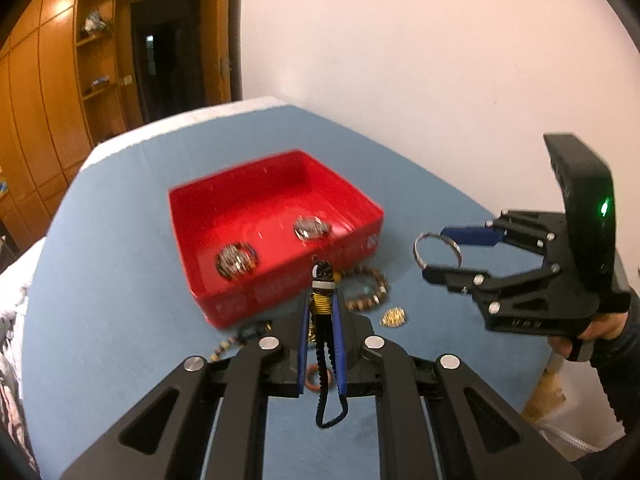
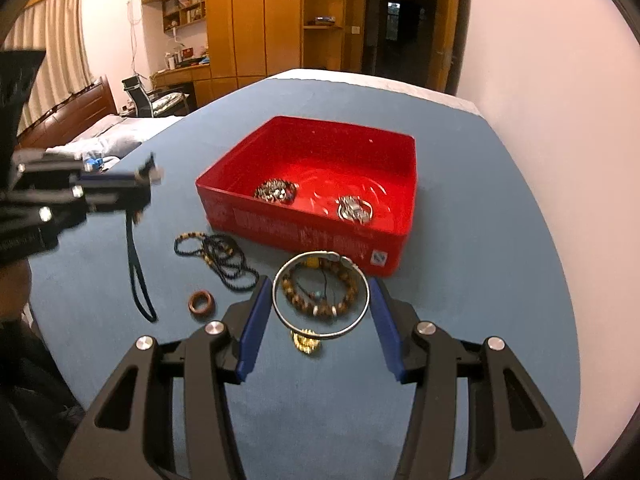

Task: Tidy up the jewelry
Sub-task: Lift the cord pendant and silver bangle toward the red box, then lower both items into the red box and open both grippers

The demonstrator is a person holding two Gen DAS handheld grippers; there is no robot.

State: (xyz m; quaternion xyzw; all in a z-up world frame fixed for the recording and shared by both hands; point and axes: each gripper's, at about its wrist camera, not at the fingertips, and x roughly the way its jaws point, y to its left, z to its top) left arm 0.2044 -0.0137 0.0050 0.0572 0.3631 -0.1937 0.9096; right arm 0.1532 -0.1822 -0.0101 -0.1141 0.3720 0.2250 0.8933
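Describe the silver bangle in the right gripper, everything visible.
The silver bangle is a thin, shiny metal-looking hoop with a thicker clasp-like section at its top. It is held in the air between the blue pads of the right gripper, above the brown bead bracelet and just before the red tray.

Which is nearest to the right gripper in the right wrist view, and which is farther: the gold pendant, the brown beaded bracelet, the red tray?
From the right gripper, holding a silver bangle:
1. Gold pendant, on the blue cloth just below the bangle.
2. Brown beaded bracelet, seen through the bangle, in front of the tray.
3. Red tray, farthest, behind the bracelet.
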